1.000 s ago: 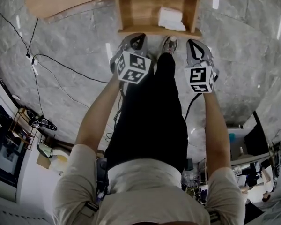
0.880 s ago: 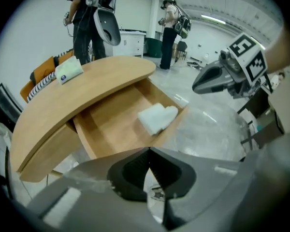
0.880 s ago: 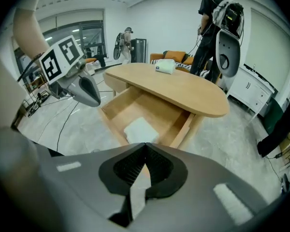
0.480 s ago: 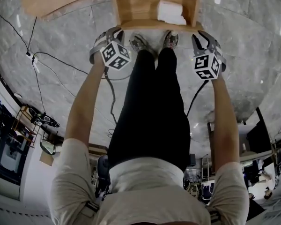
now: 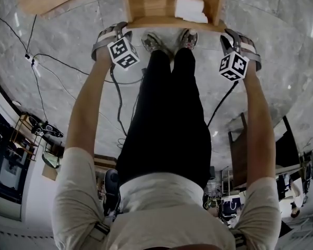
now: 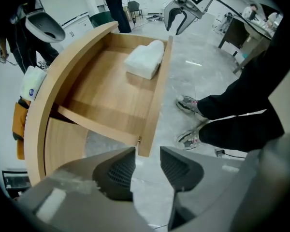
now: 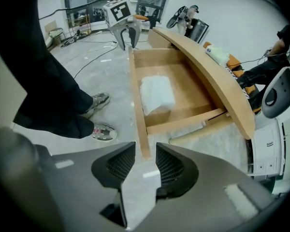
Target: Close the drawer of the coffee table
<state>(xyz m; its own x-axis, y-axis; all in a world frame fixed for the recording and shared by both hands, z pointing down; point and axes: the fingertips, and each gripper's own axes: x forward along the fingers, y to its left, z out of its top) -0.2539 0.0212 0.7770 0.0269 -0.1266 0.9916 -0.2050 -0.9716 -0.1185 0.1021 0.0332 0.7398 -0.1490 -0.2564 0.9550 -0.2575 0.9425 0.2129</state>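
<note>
Both grippers have swung out from in front of the person's legs and dropped, one to each end of the open drawer [image 5: 152,1]. The jaws of both have just been opening. The left gripper [image 6: 147,166] has its fingers spread wide with only floor between the pads. The near corner of the drawer's front panel [image 6: 155,93] lies just beyond the fingertips, in line with the gap. The right gripper [image 7: 145,164] is also parted and holds nothing, and the other end of that panel sits just past its fingertips.

This looks like a setup to press the panel from both ends and slide the drawer, still pulled well out of the coffee table [image 6: 48,88], back in.

From the head view the marker cubes and gripper bodies cover the fingertips, and the frame's top edge cuts off the drawer's rear. Whether either gripper touches the panel yet is unclear; probably not. A white bundle [image 7: 157,94] lies inside, beyond the right fingers, possibly folded cloth.
</note>
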